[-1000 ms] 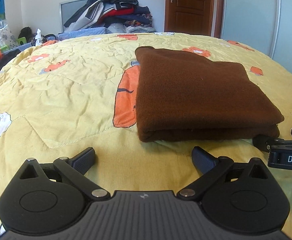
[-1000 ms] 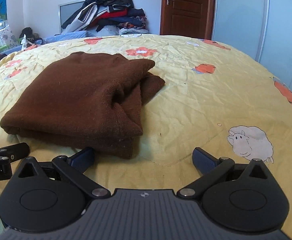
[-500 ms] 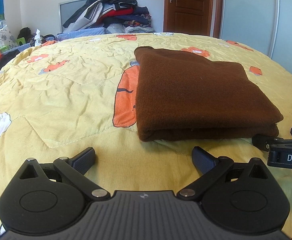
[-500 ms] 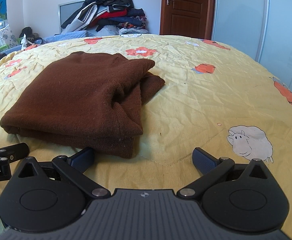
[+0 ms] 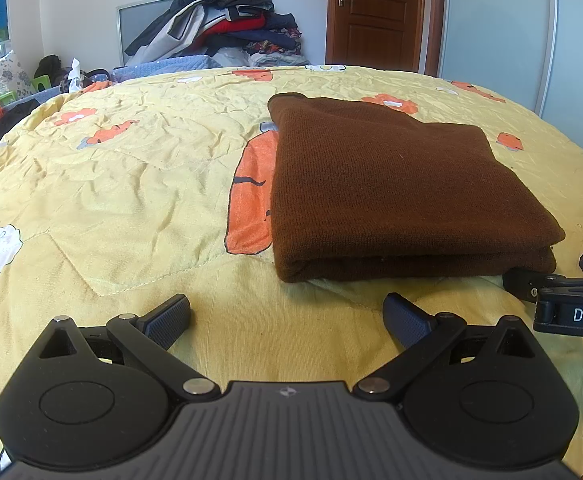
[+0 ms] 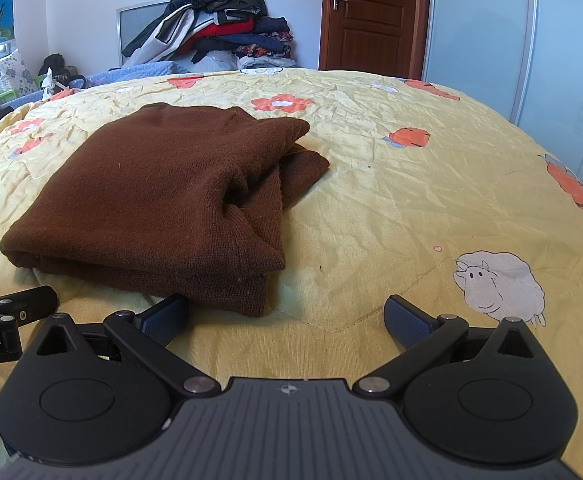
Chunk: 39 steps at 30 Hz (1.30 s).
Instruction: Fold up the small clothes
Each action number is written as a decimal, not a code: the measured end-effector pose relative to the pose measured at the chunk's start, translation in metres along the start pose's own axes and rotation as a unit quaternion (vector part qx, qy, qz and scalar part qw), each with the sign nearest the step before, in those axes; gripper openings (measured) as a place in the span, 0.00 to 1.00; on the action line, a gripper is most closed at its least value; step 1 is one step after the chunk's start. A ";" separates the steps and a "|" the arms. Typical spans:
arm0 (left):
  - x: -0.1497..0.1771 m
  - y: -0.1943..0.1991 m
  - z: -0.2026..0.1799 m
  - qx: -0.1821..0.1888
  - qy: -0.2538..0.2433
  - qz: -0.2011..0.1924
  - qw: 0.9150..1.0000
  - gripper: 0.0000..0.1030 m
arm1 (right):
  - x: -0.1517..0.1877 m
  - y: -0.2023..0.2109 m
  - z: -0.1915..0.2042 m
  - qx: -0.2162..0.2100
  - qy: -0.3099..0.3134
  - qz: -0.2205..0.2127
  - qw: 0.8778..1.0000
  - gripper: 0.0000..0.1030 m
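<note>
A brown knitted garment [image 5: 391, 184] lies folded in a thick rectangle on the yellow quilt [image 5: 131, 200]. In the right wrist view the same garment [image 6: 163, 196] shows its looser layered edge on the right side. My left gripper [image 5: 287, 320] is open just in front of the garment's near edge, nothing between its fingers. My right gripper [image 6: 285, 320] is open too, its left finger close to the garment's near corner, holding nothing. Each gripper's tip shows at the edge of the other's view.
The quilt covers a wide bed with bare stretches left [image 5: 91, 184] and right [image 6: 431, 200] of the garment. A heap of clothes [image 5: 219, 24] is piled behind the bed by the wall. A wooden door [image 5: 375, 12] and a sliding wardrobe [image 6: 511, 40] stand beyond.
Almost nothing differs. Both grippers stay open in front of the folded garment, with only a very slight drift of the views.
</note>
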<state>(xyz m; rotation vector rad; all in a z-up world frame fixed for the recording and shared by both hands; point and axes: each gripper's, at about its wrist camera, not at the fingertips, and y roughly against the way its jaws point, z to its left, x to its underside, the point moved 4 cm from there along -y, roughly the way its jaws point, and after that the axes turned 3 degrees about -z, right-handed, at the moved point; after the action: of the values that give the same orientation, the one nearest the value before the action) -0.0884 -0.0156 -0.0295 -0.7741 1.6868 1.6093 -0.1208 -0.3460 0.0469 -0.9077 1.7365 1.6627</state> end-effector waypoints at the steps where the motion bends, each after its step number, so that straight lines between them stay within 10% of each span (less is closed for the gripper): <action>1: 0.000 0.000 0.000 0.000 0.000 0.000 1.000 1.00 | 0.000 0.000 0.000 0.000 0.000 0.000 1.000 1.00; 39: 0.000 0.003 -0.001 -0.013 0.009 0.011 1.000 1.00 | 0.000 0.000 0.000 0.000 0.000 0.000 1.000 1.00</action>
<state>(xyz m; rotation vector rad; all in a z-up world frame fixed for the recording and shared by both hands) -0.0911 -0.0169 -0.0281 -0.7866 1.6949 1.6479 -0.1209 -0.3463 0.0471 -0.9080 1.7364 1.6631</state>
